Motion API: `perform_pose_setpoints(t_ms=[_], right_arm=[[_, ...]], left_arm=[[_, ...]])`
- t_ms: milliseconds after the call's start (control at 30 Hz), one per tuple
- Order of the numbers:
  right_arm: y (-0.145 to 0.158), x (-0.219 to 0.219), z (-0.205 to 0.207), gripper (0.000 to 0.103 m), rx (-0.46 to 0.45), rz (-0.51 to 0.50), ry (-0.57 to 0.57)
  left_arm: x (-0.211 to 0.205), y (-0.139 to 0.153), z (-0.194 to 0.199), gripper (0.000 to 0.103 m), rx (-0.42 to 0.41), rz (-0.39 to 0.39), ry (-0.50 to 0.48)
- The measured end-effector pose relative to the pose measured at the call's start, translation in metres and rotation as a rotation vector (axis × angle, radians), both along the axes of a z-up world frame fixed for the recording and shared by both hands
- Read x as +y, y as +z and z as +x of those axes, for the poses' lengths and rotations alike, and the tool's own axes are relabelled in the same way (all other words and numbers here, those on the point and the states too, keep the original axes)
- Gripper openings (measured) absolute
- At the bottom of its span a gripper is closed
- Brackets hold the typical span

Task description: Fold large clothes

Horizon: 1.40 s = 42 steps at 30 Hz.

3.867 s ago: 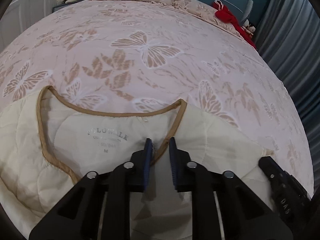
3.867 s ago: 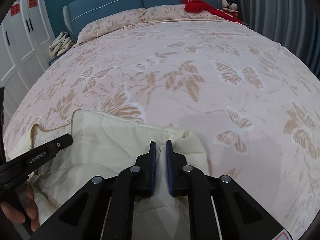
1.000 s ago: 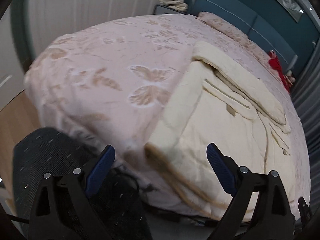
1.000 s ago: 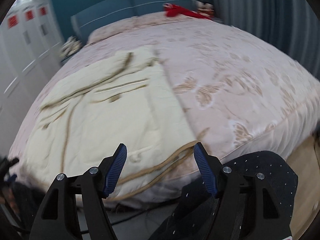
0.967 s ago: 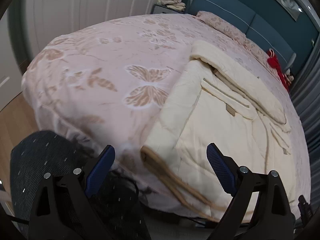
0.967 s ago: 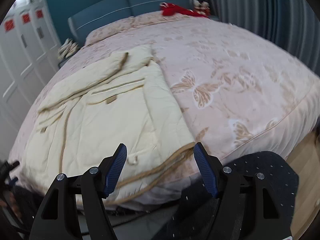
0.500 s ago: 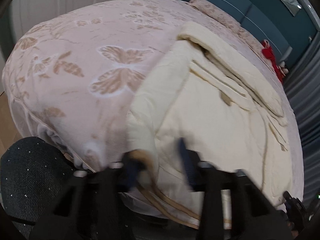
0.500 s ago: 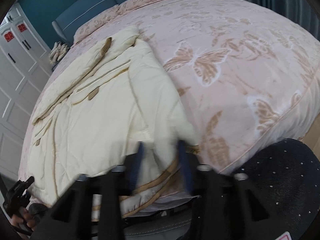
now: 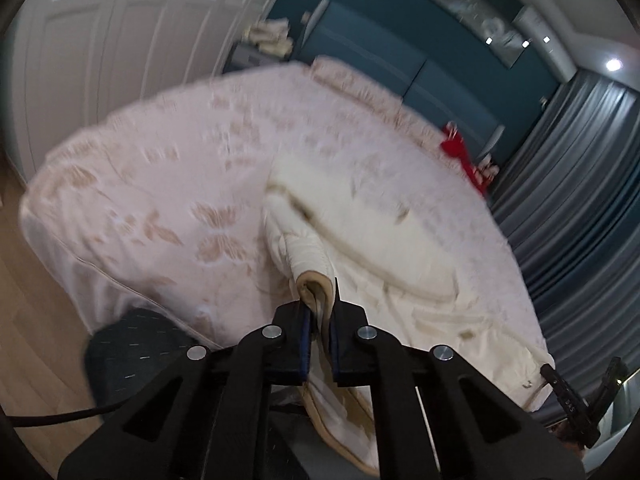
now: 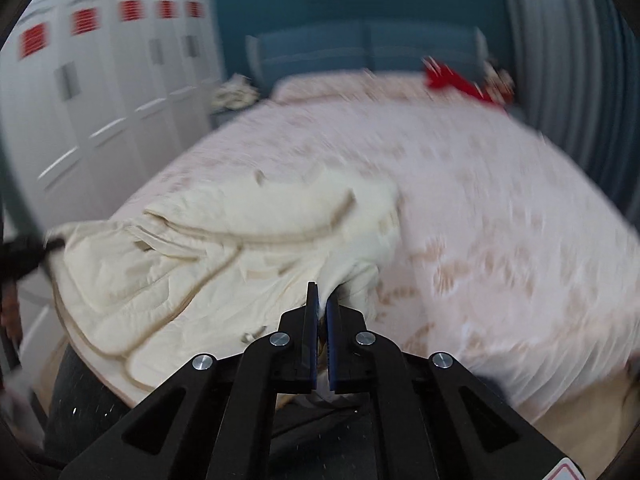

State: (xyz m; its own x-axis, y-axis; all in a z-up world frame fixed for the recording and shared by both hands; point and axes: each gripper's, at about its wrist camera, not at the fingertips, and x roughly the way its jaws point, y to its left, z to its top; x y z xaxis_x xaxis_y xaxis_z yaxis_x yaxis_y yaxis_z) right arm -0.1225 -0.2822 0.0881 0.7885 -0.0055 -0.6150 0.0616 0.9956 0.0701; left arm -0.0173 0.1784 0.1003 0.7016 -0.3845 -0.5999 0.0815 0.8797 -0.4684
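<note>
A large cream quilted garment with tan trim (image 9: 392, 248) lies on the pink butterfly bedspread (image 9: 168, 184), partly folded over itself. My left gripper (image 9: 319, 304) is shut on its tan-trimmed hem at the near left corner and holds it lifted. My right gripper (image 10: 322, 304) is shut on the garment (image 10: 224, 248) at its near right corner, also raised above the bed edge. Both views are blurred by motion.
The bedspread (image 10: 500, 220) runs to a blue headboard (image 10: 360, 52) with pillows and a red item (image 10: 456, 76). White wardrobe doors (image 10: 100, 92) stand at the left, grey curtains (image 9: 572, 184) at the right. A dark stool (image 9: 132, 340) sits below the bed's near edge.
Both grippers were open over the garment's near edge. They have closed on its hem corners and lifted them up and toward the head of the bed.
</note>
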Motion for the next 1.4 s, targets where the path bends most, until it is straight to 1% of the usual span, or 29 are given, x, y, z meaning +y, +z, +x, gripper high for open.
perform_pose_setpoints(t_ms=[33,100,167,233,300,333,367,400,467,500,600,700,867,1000,1100,1233,1400], right_arm=[[0.013,0.005,-0.009,0.003,-0.039,-0.017,0.031],[0.032,0.014,-0.017,0.003,-0.105,-0.046,0.058],[0.044,0.016,-0.014,0.003,-0.170,-0.053,0.055],[0.047,0.011,0.004,0.003,-0.226,-0.035,0.016],[0.041,0.003,0.028,0.003,-0.254,-0.024,-0.040],[0.035,-0.005,0.045,0.003,-0.258,-0.002,-0.077],[0.029,-0.013,0.057,0.003,-0.255,0.020,-0.105],[0.021,-0.022,0.073,0.003,-0.247,0.055,-0.142],[0.005,-0.039,0.105,0.003,-0.225,0.113,-0.200],[-0.002,-0.043,0.117,0.003,-0.220,0.115,-0.218],[-0.023,-0.049,0.153,0.003,-0.191,0.108,-0.258],[-0.045,-0.055,0.180,0.003,-0.156,0.117,-0.281],[-0.084,-0.064,0.222,0.003,-0.087,0.130,-0.306],[-0.113,-0.069,0.250,0.003,-0.036,0.121,-0.324],[-0.132,-0.072,0.262,0.003,0.001,0.119,-0.340],[-0.158,-0.076,0.272,0.003,0.043,0.119,-0.353],[-0.173,-0.076,0.277,0.003,0.065,0.120,-0.355]], left_arm=[[0.004,0.011,-0.007,0.005,-0.017,-0.007,0.008],[0.011,0.033,-0.018,0.004,-0.061,-0.015,0.026],[0.013,0.047,-0.015,0.004,-0.096,-0.019,0.042],[0.011,0.049,0.002,0.004,-0.109,-0.027,0.049],[0.003,0.043,0.033,0.004,-0.120,-0.001,0.069],[-0.002,0.039,0.049,0.004,-0.115,0.017,0.078],[-0.005,0.035,0.061,0.004,-0.111,0.028,0.081],[-0.013,0.028,0.084,0.004,-0.103,0.049,0.089],[-0.025,0.017,0.113,0.005,-0.099,0.107,0.102],[-0.034,0.010,0.130,0.005,-0.096,0.147,0.107],[-0.054,-0.012,0.172,0.005,-0.068,0.218,0.119],[-0.065,-0.038,0.206,0.005,-0.019,0.260,0.125],[-0.079,-0.087,0.249,0.005,0.075,0.312,0.130],[-0.089,-0.122,0.273,0.006,0.128,0.352,0.129],[-0.096,-0.137,0.284,0.008,0.136,0.376,0.125],[-0.101,-0.155,0.289,0.010,0.144,0.386,0.118],[-0.103,-0.173,0.292,0.011,0.142,0.392,0.118]])
